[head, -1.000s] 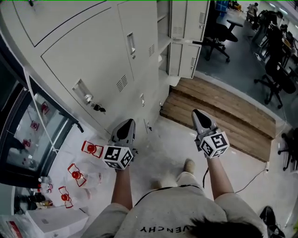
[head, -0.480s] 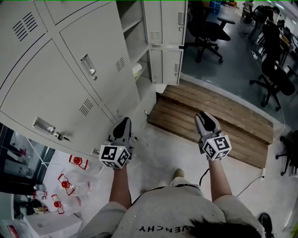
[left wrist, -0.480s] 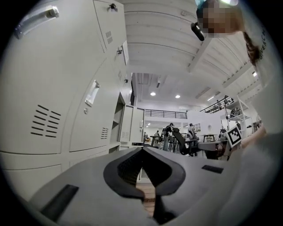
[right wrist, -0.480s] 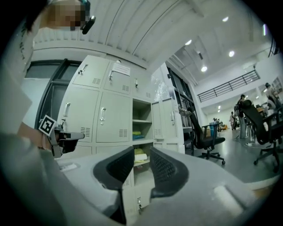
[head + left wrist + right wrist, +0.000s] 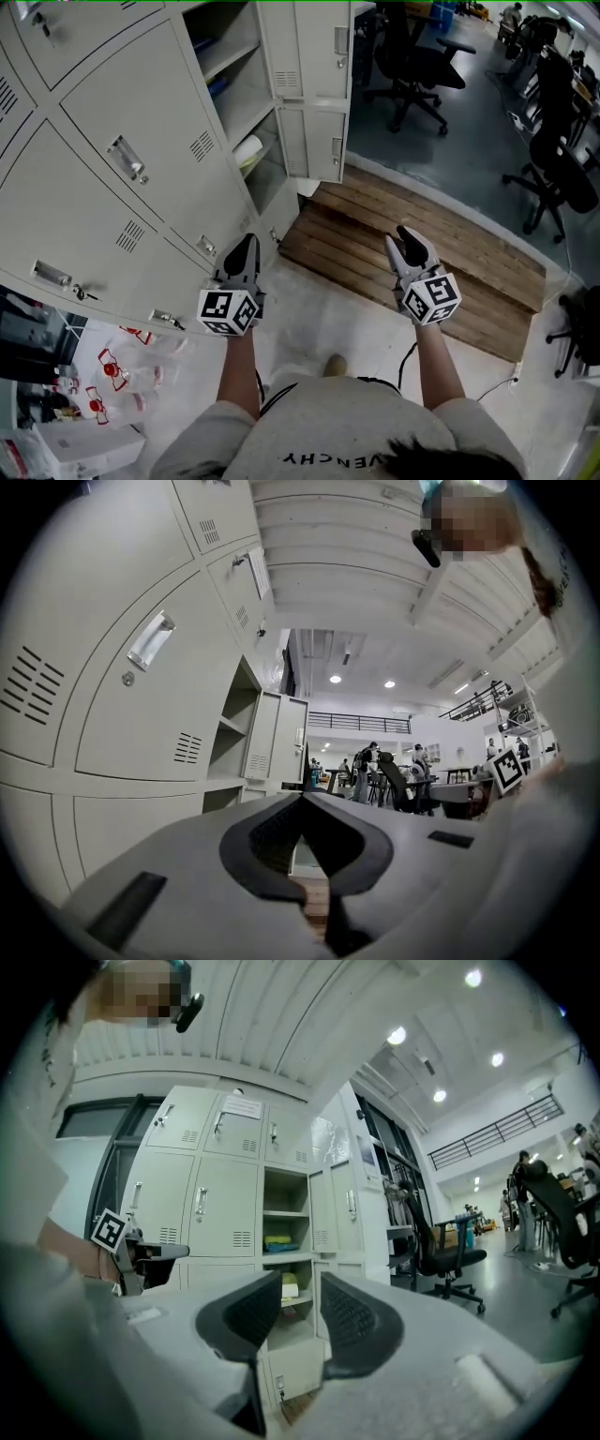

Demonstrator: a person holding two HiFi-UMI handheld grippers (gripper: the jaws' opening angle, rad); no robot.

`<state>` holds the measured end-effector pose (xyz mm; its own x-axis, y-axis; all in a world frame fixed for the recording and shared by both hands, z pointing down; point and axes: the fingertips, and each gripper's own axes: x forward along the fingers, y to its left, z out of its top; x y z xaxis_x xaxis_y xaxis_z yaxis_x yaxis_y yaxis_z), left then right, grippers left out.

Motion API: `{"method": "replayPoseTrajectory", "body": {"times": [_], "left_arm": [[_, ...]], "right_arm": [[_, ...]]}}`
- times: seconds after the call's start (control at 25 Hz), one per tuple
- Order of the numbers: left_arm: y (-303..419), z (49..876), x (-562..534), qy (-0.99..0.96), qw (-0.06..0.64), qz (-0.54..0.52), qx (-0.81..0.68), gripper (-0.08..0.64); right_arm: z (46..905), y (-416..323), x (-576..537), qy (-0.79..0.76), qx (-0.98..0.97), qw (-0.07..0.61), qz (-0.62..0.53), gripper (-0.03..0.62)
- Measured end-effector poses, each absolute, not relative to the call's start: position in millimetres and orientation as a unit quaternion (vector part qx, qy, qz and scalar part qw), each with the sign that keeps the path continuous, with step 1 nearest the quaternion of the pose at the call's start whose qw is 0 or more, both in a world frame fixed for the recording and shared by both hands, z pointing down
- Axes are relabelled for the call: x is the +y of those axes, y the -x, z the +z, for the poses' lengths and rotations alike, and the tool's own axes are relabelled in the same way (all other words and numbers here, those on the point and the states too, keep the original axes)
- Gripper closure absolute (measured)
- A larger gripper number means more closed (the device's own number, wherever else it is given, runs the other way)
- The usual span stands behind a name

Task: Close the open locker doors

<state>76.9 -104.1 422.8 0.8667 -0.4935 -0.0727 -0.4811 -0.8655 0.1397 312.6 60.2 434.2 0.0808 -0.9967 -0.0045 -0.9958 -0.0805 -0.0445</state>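
Head view: a pale concrete floor (image 5: 319,314) runs along a bank of grey metal lockers (image 5: 122,216), with a slatted wooden platform (image 5: 422,253) at the lockers' far end and black office chairs (image 5: 412,66) beyond it. At that far end the two open locker doors (image 5: 319,56) stand swung outward, one above the other. The upper open compartment (image 5: 225,56) holds something blue, the lower one a pale roll (image 5: 248,150). The left claw (image 5: 244,242) is close beside the lockers, tips together; the right claw (image 5: 405,234) is farther from them, over the platform. Red-and-white items (image 5: 111,370) at the lockers' near end are too small to identify. Left gripper view: the lockers (image 5: 141,696) fill the left side, an open door (image 5: 281,738) just past them, and distant people (image 5: 375,766) are blurred. The claw's tips meet, holding nothing. Right gripper view: the lockers (image 5: 202,1204) face the camera; shelves in the open compartment carry yellow and blue folded things (image 5: 278,1239). This claw has just been opening and stands moderately wide, nothing between its pads.
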Motion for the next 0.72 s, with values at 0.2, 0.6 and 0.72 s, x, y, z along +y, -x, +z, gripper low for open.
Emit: {"method": "replayPoseTrajectory", "body": {"times": [0.2, 0.6, 0.72], "left_arm": [[-114.8, 429.2, -99.6, -0.968, 0.055, -0.041, -0.242, 0.563], [-172.4, 440.6, -134.0, -0.969, 0.050, -0.037, -0.239, 0.563], [-195.3, 449.1, -156.3, -0.968, 0.057, -0.036, -0.243, 0.563]], "right_arm": [[439.2, -335.1, 56.3, 0.728, 0.685, 0.025, -0.019, 0.468], [455.3, -380.4, 10.9, 0.717, 0.696, 0.026, -0.027, 0.468], [460.7, -401.4, -13.1, 0.713, 0.700, 0.023, -0.033, 0.468]]}}
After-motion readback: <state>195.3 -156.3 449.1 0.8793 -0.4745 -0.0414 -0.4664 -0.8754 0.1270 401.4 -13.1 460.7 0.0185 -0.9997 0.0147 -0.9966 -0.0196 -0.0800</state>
